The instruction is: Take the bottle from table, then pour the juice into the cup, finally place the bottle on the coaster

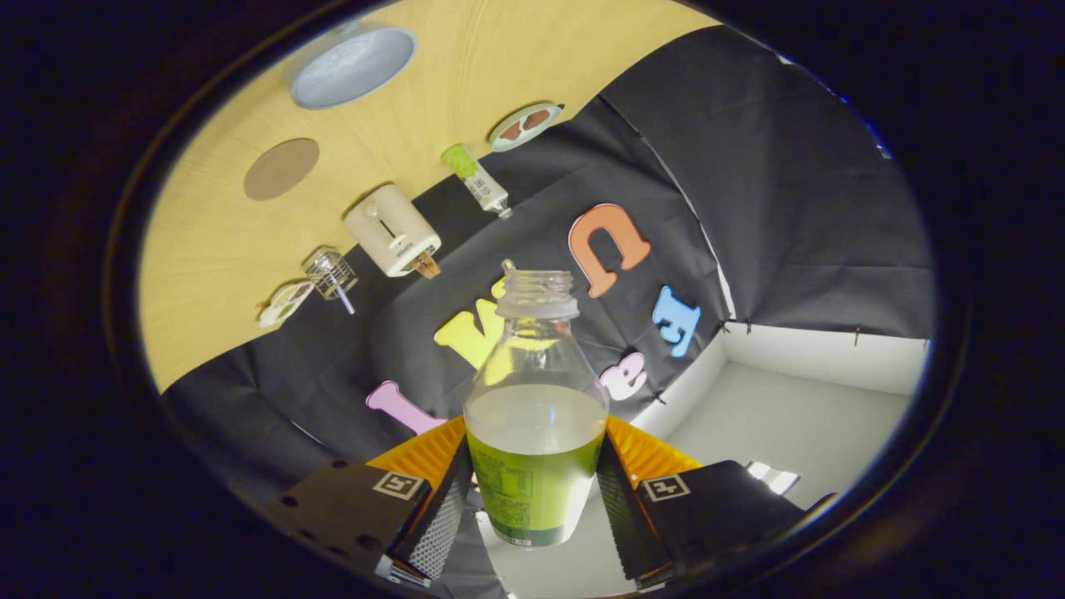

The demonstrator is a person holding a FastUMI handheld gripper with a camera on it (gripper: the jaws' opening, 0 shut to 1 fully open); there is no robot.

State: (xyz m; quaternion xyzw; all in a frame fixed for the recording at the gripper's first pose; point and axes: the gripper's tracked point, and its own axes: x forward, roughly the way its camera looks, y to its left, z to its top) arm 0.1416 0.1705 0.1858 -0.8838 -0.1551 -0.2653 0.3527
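Note:
A clear, uncapped bottle (537, 416) with a green label and pale juice up to its shoulder stands between my fingers. My gripper (532, 491) is shut on the bottle at label height, one finger on each side, and holds it off the table. The wooden table (208, 241) appears rolled sideways in this view, far beyond the bottle's neck. A pale blue cup (351, 65) sits at the table's far part, seen from above its open mouth. A round brown coaster (281, 168) lies flat between the cup and a cream toaster.
Along the table's edge by the black cloth wall lie a cream toaster (391, 230), a green tube (476, 179), a small plate with brown pieces (524, 125), a clear glass item (331, 273) and a small dish (284, 304). A white booth wall (790, 408) lies beyond the right finger.

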